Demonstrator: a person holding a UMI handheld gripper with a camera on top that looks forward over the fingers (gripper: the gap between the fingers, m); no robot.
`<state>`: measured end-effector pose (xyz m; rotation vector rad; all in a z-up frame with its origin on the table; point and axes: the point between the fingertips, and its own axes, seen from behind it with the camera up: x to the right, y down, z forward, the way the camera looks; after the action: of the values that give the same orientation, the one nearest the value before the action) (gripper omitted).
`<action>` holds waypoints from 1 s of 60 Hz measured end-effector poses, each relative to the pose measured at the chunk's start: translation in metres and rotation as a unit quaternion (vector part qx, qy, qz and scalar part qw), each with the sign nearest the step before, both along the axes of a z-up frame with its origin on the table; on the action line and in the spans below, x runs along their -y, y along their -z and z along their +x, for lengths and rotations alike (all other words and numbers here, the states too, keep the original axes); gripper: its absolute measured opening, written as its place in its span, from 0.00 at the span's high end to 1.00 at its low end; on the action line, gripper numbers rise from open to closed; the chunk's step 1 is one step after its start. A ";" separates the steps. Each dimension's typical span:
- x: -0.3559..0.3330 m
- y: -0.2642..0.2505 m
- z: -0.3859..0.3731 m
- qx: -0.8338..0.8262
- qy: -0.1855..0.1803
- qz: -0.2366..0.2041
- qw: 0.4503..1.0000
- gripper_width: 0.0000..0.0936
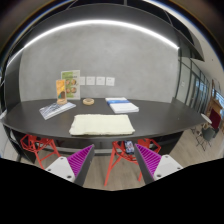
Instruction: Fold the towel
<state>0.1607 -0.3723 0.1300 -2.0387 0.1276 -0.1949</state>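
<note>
Magenta-padded fingers (80, 158) of the gripper (112, 160) are held wide apart, nothing gripped. Beyond them, the folded towel (102, 124) is seen lying flat on the dark table (160, 115), well ahead of the jaws.

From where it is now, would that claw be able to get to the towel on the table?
Probably yes. The open claw faces the towel, which lies near the table's front edge with nothing between them; it just needs moving forward.
</note>
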 end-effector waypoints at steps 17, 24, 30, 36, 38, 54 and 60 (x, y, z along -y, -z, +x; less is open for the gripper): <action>-0.048 0.009 0.044 0.011 -0.003 -0.010 1.000 0.10; -0.087 0.027 0.037 0.005 -0.021 -0.023 1.000 0.10; -0.129 0.044 0.010 0.005 -0.054 -0.026 0.998 0.10; -0.174 0.067 -0.034 -0.020 -0.099 -0.031 0.994 0.10; -0.189 0.074 -0.049 -0.026 -0.117 -0.033 0.992 0.10; -0.274 0.116 -0.145 -0.021 -0.207 -0.045 0.977 0.16; -0.297 0.132 -0.157 0.004 -0.211 -0.045 0.976 0.25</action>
<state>0.0033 -0.0753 -0.0021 -2.1023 -0.3239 0.0589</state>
